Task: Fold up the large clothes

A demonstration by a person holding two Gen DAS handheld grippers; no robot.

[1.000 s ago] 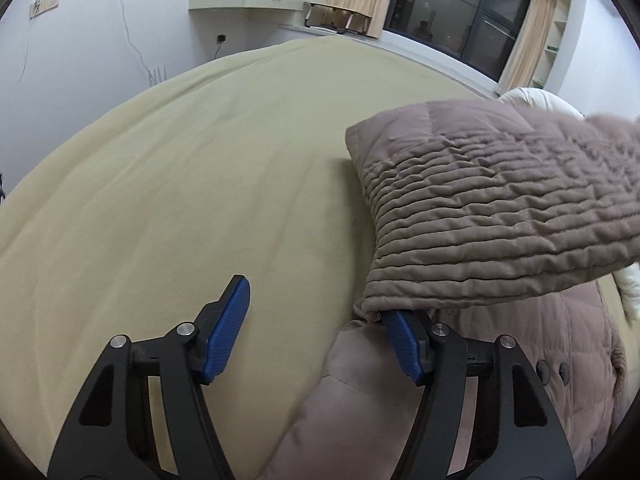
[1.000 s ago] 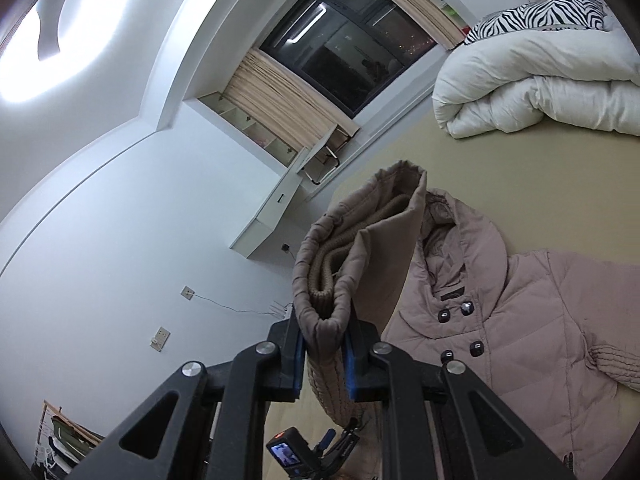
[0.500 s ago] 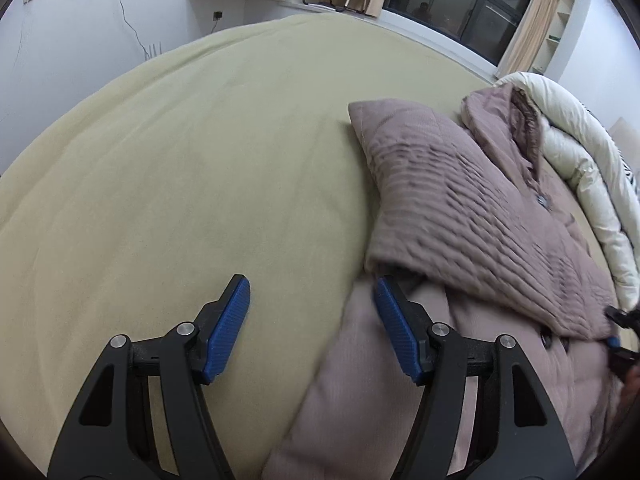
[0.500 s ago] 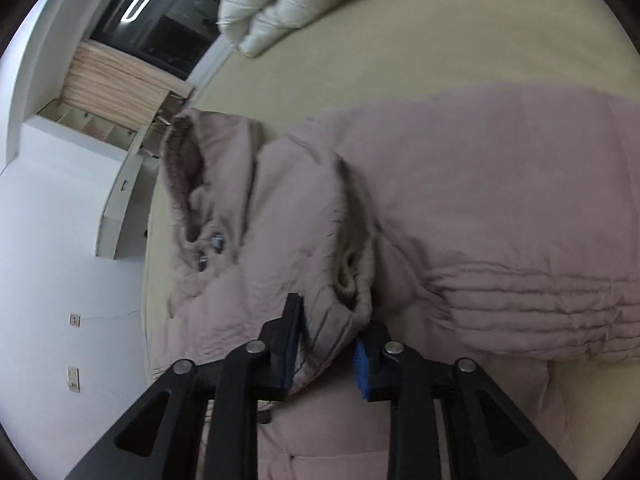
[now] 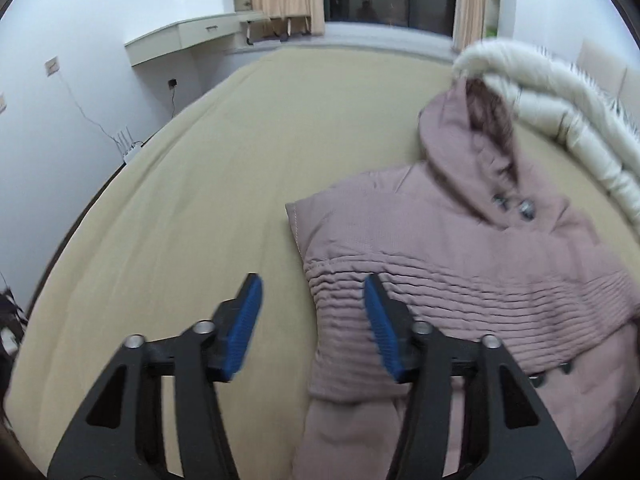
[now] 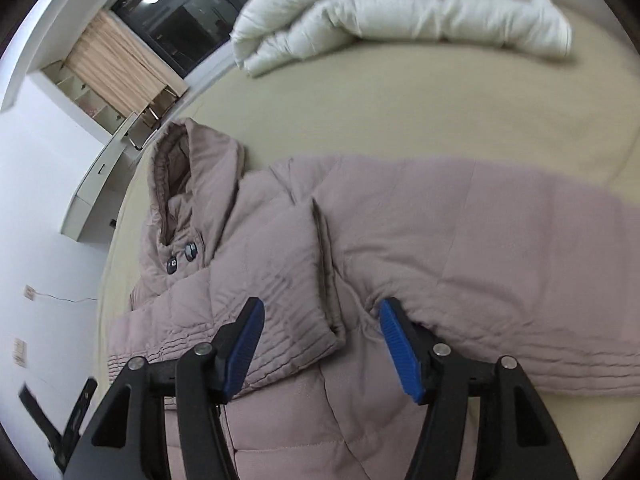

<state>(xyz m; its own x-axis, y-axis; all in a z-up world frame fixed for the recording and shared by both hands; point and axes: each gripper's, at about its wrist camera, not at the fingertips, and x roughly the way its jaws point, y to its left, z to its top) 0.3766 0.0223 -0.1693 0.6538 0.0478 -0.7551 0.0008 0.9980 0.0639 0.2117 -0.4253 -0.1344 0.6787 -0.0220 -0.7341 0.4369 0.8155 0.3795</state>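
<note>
Mauve quilted coat (image 6: 400,248), sleeve folded across chest, on bed (image 5: 200,200).
Soft, bulky, probably slippery; grip seams or cuffs. Both grippers' jaws wide, empty: left gripper (image 5: 312,324), right gripper (image 6: 320,344).

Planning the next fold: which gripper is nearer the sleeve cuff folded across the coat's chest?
Right. The right gripper hangs open over the sleeve cuff. The left gripper is open at the coat's folded edge, beside the bed.

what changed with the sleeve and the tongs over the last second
The right tongs carried the sleeve down across the coat, laid it flat and let go; they now stand open. The left tongs stayed open and empty. The white duvet and bed are unchanged.
</note>
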